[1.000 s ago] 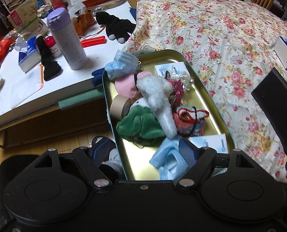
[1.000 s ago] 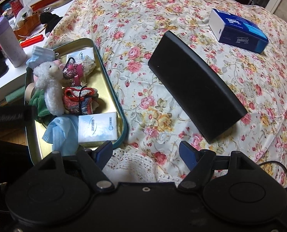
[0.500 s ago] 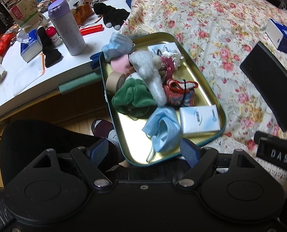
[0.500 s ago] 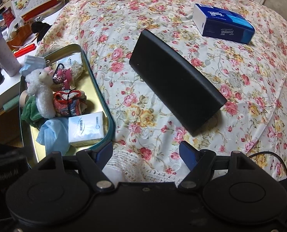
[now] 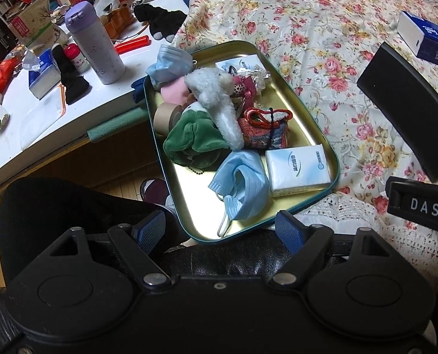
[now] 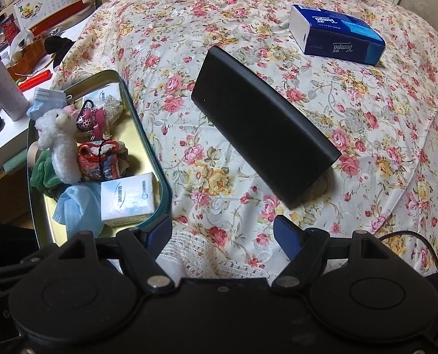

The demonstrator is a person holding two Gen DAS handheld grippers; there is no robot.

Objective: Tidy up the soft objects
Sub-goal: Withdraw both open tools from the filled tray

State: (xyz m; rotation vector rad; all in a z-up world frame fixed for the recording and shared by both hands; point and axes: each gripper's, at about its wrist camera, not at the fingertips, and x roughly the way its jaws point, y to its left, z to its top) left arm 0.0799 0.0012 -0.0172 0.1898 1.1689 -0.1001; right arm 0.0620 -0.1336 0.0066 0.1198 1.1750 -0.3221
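My left wrist view looks down and forward from above the near short end of the gold tin tray (image 5: 313, 135), close in; the white desk (image 5: 42, 118) runs off to its left, the floral bedspread (image 5: 307, 29) to its right. My right wrist view sits further right, over the bedspread (image 6: 189, 14), facing forward across the black box (image 6: 263, 126) towards the blue tissue pack (image 6: 336, 35). Both views share the tray (image 6: 148, 135), the white plush lamb (image 5: 216, 100) (image 6: 59, 138), the black box (image 5: 404, 112) and the tissue pack (image 5: 425, 41).
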